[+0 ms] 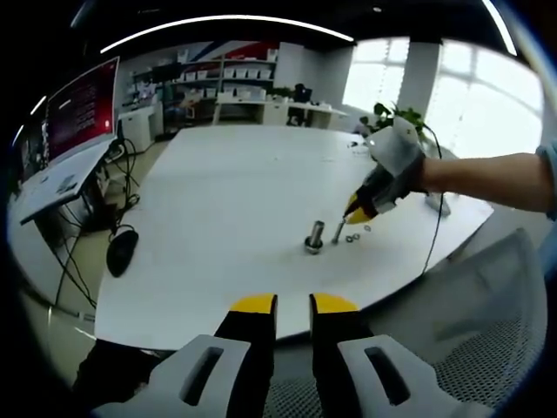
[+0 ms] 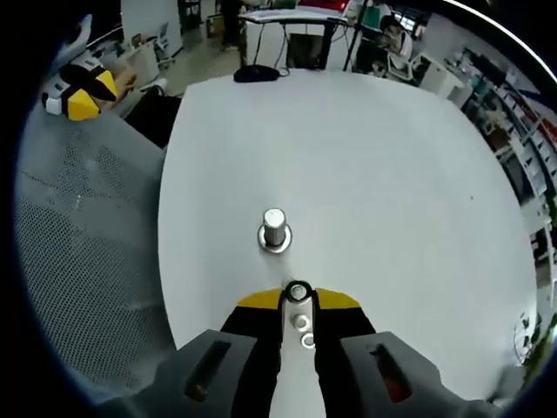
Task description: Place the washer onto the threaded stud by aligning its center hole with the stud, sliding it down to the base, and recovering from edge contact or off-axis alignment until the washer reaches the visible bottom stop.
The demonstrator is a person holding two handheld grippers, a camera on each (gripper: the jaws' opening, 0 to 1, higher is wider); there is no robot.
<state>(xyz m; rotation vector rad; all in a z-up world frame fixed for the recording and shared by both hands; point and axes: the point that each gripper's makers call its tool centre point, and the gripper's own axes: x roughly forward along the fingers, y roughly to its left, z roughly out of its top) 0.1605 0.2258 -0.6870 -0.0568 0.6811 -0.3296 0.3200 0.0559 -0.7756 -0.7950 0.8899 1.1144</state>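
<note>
The right gripper (image 2: 298, 296) pinches a washer (image 2: 298, 292) short of the bare stud (image 2: 274, 228) (left gripper (image 1: 293, 304) slightly apart, idle), so threading remains.

one threaded stud (image 2: 274, 228), three washers (image 2: 298, 292) (image 2: 301, 322) (image 2: 308, 340), two hand-held grippers (image 1: 293, 304) (image 2: 298, 299)

left gripper view from table's edge, right gripper view overhead, sharing stud (image 1: 315, 235)
</note>
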